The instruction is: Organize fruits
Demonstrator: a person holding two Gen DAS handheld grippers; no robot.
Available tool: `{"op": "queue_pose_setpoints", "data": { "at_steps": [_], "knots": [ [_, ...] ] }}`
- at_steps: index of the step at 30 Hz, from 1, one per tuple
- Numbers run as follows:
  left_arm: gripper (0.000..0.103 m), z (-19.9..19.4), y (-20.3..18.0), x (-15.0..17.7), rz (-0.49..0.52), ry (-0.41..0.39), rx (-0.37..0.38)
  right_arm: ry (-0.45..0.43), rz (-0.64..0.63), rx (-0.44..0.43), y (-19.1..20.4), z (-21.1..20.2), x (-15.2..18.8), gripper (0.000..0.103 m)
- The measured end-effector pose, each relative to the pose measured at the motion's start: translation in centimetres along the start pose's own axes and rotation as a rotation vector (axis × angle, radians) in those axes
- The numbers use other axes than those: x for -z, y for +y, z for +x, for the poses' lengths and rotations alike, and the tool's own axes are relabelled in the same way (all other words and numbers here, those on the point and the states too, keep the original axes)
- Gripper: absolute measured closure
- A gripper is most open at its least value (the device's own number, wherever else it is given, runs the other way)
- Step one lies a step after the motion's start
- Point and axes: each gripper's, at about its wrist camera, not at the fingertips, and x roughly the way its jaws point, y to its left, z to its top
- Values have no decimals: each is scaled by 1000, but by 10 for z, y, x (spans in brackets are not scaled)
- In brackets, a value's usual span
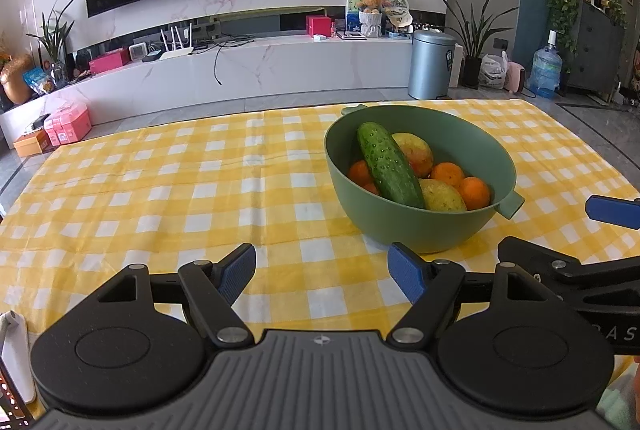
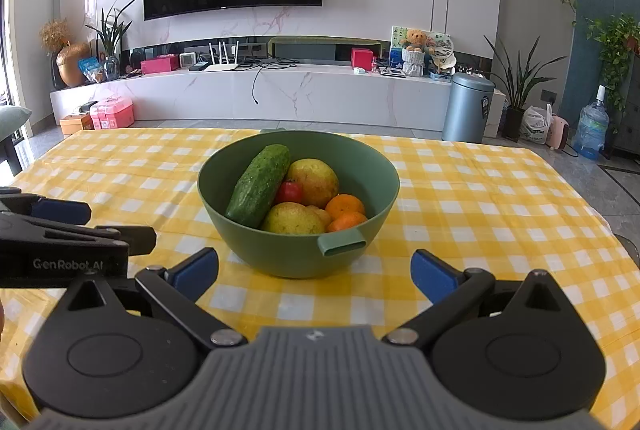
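Centrally, bowl: green bowl (image 2: 298, 254) stood on the yellow checked table (image 1: 160, 198)
Contents: cucumber (image 2: 259, 186) leaned across pears (image 2: 312, 180), oranges (image 2: 345, 206) and a tomato (image 2: 289, 192)
Left hand-held gripper (image 1: 322, 272): spread apart, empty, just short of the bowl
Right hand-held gripper (image 2: 314, 270): spread apart, empty, facing the bowl's handle

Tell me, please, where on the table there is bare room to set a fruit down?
The checked cloth left of the green bowl lies bare to the table's edge, and so does the strip right of it. The bowl is crowded: cucumber, oranges and pears.
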Motion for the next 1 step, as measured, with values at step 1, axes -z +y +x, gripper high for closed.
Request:
{"op": "queue_pose_setpoints", "data": {
  "at_steps": [1],
  "knots": [
    [15,0,0,0,-2,0,1,0,0,0,0,0,0,4]
  ]
}}
